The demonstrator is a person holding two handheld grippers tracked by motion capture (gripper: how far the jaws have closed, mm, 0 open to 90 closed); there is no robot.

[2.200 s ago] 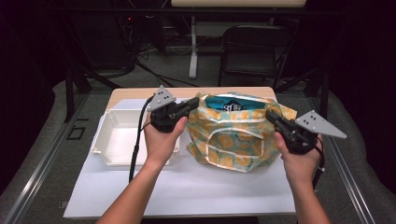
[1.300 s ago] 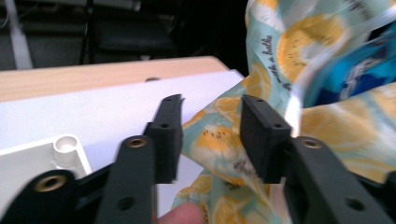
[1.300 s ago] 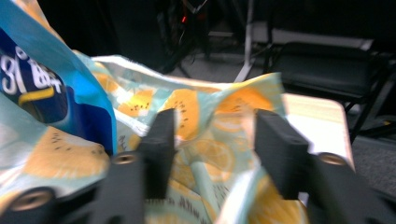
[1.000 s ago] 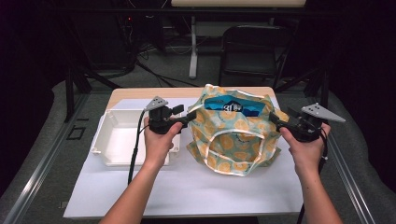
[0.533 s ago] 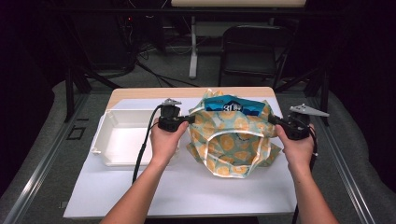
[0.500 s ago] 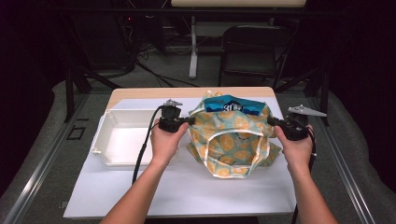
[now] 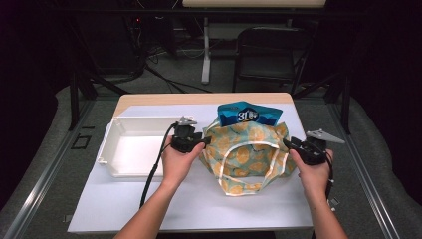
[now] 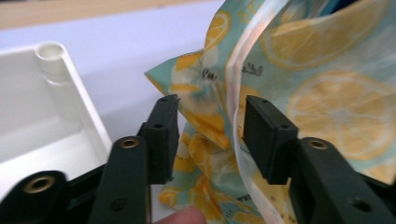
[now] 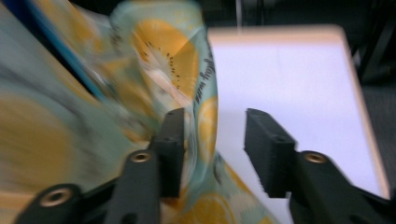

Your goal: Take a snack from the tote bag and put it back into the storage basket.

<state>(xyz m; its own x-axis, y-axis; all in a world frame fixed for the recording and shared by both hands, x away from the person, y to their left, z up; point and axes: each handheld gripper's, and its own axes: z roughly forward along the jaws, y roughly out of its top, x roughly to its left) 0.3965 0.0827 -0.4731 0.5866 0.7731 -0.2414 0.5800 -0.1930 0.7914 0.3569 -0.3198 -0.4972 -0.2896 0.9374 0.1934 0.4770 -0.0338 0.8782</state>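
Note:
A cloth bag (image 7: 247, 152) printed with lemon slices slumps on the white table cover, its mouth gaping. A blue snack packet (image 7: 247, 115) sticks out of its far side. My left gripper (image 7: 206, 142) sits at the bag's left edge. In the left gripper view that gripper (image 8: 210, 106) is open, and the bag's (image 8: 327, 93) pale hem runs loosely between the jaws. My right gripper (image 7: 286, 143) is at the bag's right edge. It (image 9: 212, 117) is open too, with the fabric (image 9: 154, 60) lying against its left jaw.
A shallow white plastic tray (image 7: 130, 124) lies left of the bag, close beside the left hand. The white cover (image 7: 149, 199) spreads toward the front edge. A dark chair (image 7: 271, 50) and table legs stand beyond the far edge.
Both grippers came down and toward the person. The bag, held up and stretched before, now sags on the table with its rim slack.

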